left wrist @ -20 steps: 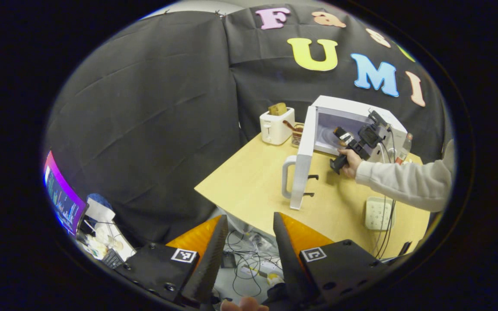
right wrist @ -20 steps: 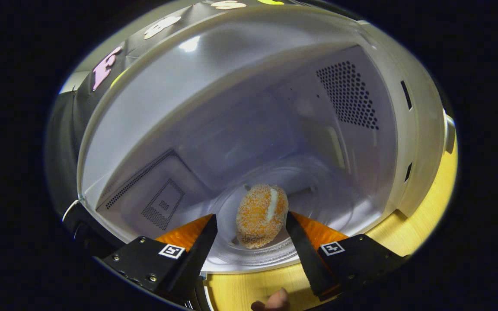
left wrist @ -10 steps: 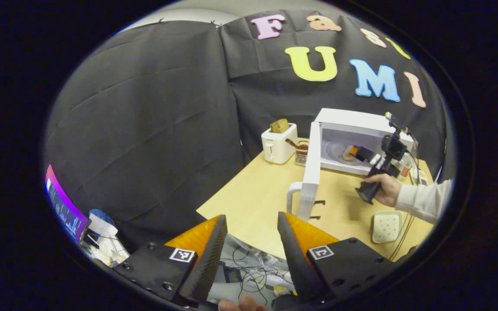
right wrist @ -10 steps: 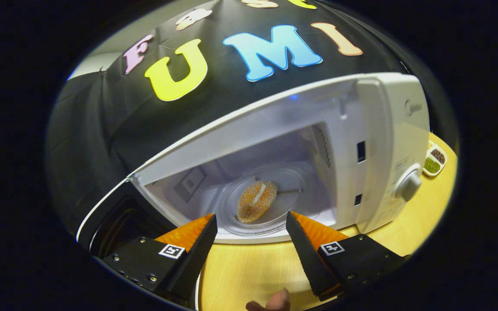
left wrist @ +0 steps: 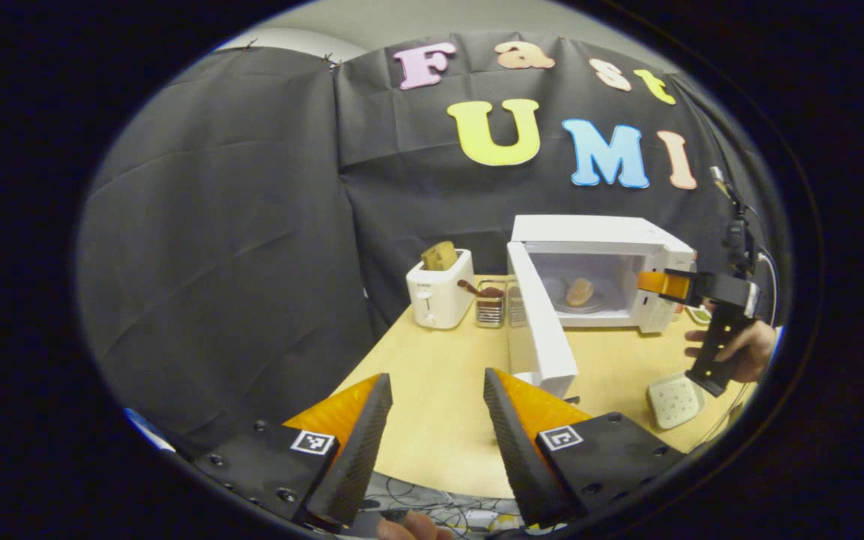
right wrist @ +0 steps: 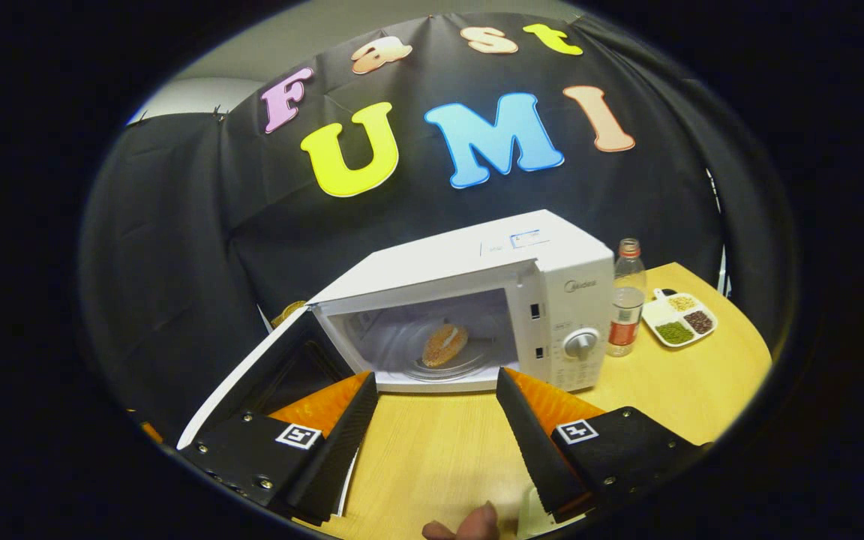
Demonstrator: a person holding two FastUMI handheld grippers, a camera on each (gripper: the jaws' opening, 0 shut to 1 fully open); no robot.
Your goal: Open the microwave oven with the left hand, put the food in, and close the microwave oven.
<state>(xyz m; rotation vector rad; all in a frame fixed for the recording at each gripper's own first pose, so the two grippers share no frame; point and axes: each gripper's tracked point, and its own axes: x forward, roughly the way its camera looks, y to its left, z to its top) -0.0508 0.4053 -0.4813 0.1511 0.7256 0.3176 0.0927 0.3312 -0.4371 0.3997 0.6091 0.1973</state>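
The right gripper (right wrist: 436, 420) has backed away from the microwave (right wrist: 477, 300) with its fingers spread and empty, the food (right wrist: 445, 344) now sits inside on the glass plate, and the left gripper (left wrist: 432, 427), also spread wide, must shut the door (left wrist: 541, 330).

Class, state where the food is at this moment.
In the right gripper view the food lies on the glass plate inside the open microwave, left of its dial; the left gripper view shows it there too.

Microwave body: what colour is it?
White microwave, clearest in the right gripper view.
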